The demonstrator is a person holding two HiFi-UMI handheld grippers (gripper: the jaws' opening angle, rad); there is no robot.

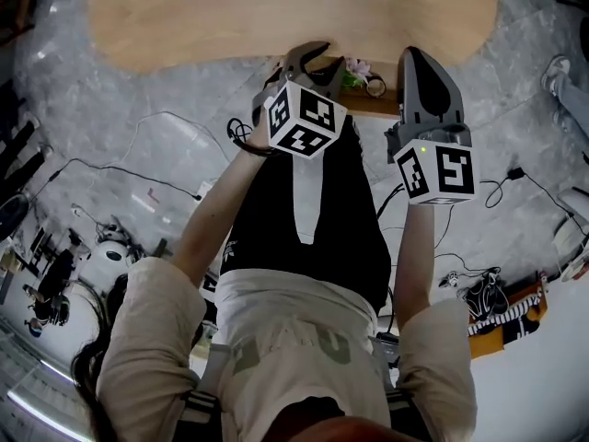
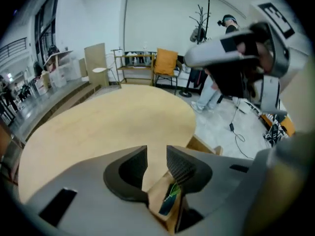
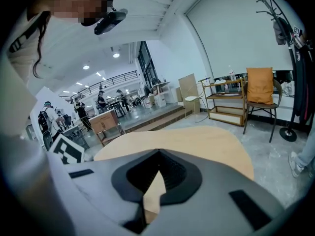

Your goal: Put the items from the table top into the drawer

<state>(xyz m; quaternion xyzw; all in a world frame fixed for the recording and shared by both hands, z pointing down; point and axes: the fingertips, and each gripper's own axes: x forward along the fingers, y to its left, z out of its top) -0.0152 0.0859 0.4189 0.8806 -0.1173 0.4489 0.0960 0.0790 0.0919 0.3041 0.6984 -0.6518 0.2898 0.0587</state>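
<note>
The light wooden table top (image 1: 276, 17) is bare. Under its near edge the drawer (image 1: 368, 105) stands pulled out, holding a green item (image 1: 352, 79), a pink flower (image 1: 359, 66) and a roll of tape (image 1: 375, 87). My left gripper (image 1: 311, 60) hovers over the drawer's left end. In the left gripper view its jaws (image 2: 156, 160) are open with only the table top (image 2: 108, 127) showing between them, and the green item (image 2: 171, 198) lies in the drawer below. My right gripper (image 1: 416, 58) is over the drawer's right end. Its tips (image 3: 157, 155) meet, shut on nothing.
Cables (image 1: 166, 122) run over the grey floor on both sides of the person's legs (image 1: 313, 219). Bags and gear lie at the lower left (image 1: 101, 265) and right (image 1: 502, 307). Beyond the table stand a shelf (image 2: 138, 65), an orange-backed chair (image 3: 261, 87) and a coat rack (image 2: 206, 28).
</note>
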